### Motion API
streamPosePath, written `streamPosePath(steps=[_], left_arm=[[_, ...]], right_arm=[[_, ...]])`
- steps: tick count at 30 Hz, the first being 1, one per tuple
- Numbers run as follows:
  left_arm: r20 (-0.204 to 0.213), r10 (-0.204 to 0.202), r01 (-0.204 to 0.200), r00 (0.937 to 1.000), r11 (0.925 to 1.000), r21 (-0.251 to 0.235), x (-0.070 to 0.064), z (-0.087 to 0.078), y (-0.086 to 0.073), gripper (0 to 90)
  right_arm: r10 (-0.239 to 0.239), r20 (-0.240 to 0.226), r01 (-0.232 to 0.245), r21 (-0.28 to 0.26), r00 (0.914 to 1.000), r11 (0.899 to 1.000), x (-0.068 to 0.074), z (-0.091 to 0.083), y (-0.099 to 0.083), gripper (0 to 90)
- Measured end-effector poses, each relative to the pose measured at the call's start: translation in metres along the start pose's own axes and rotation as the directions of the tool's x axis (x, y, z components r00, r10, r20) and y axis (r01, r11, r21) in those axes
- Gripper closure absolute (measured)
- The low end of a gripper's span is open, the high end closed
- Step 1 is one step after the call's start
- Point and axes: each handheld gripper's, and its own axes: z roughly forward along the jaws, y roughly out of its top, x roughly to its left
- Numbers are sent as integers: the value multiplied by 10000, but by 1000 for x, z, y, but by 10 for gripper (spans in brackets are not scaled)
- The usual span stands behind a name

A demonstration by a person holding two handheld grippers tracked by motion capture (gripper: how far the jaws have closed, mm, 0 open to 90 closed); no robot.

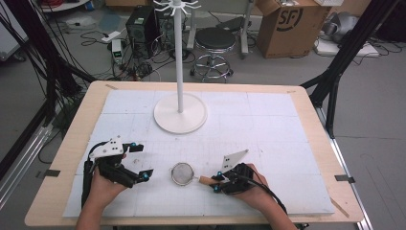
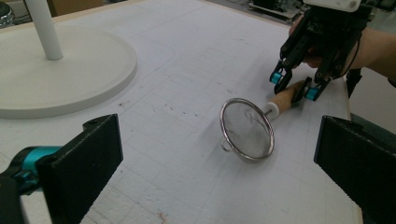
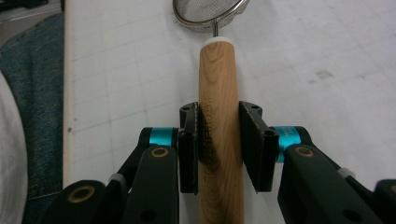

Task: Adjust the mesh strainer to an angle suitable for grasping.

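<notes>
Looking down from the high view, one strainer (image 1: 182, 173) lies on the white gridded mat (image 1: 268, 124), near the front edge and between the two grippers. Its one wooden handle (image 1: 206, 180) points toward the right gripper (image 1: 217, 181), whose jaws are closed around it. The left gripper (image 1: 141, 161) sits well apart from the strainer with its jaws spread wide, holding nothing. One white stand (image 1: 180, 112) with a round base rises from the middle of the mat. The mat covers a pale wooden table (image 1: 72, 139). Behind it the grey floor carries one round stool (image 1: 215, 40), one cardboard box (image 1: 292, 24), one dark computer case (image 1: 142, 26) and a tangle of cables.

From the left gripper view, its own two black jaws stand far apart at the bottom corners. Between them, farther off, the strainer (image 2: 246, 129) rests tilted on its rim on the mat (image 2: 187, 56), its handle (image 2: 285, 100) clamped by the right gripper (image 2: 294, 86). The stand's base (image 2: 60, 74) lies at the left.

From the right gripper view, two jaw pads press on either side of the handle (image 3: 219, 130), and the mesh bowl (image 3: 208, 14) shows at the top edge. Blue fabric (image 3: 32, 102) lies beyond the table's edge.
</notes>
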Motion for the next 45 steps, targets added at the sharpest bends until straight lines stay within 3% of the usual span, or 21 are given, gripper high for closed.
streamPosePath(steps=[4,7,12,14,21,26,32,45], left_arm=[[33,-20,20,10000,10000,22,0,0,0,17],[24,-11,11,10000,10000,26,0,0,0,17],[12,-14,14,10000,10000,73,0,1,-1,17],[39,-7,6,10000,10000,92,0,1,-1,17],[30,-9,9,10000,10000,87,0,1,-1,17],[39,-18,18,10000,10000,94,0,1,-1,17],[62,-13,12,10000,9999,148,0,3,-1,17],[34,-108,108,9999,9999,127,1,4,-2,17]], right_arm=[[-479,-306,478,-60,9984,9988,7,6,5,699],[-612,-108,612,-24,9981,9981,8,7,5,671],[-388,185,388,24,9991,9992,6,3,2,492],[-438,368,429,251,9984,9988,6,3,0,482],[-153,860,138,184,9962,9997,-2,-4,-6,447],[274,1540,-288,65,9877,9996,-12,-11,-13,439],[1077,2283,-1049,-242,9676,9942,-26,-19,-19,436],[1944,2813,-1814,-718,9397,9808,-51,-18,-22,423]])
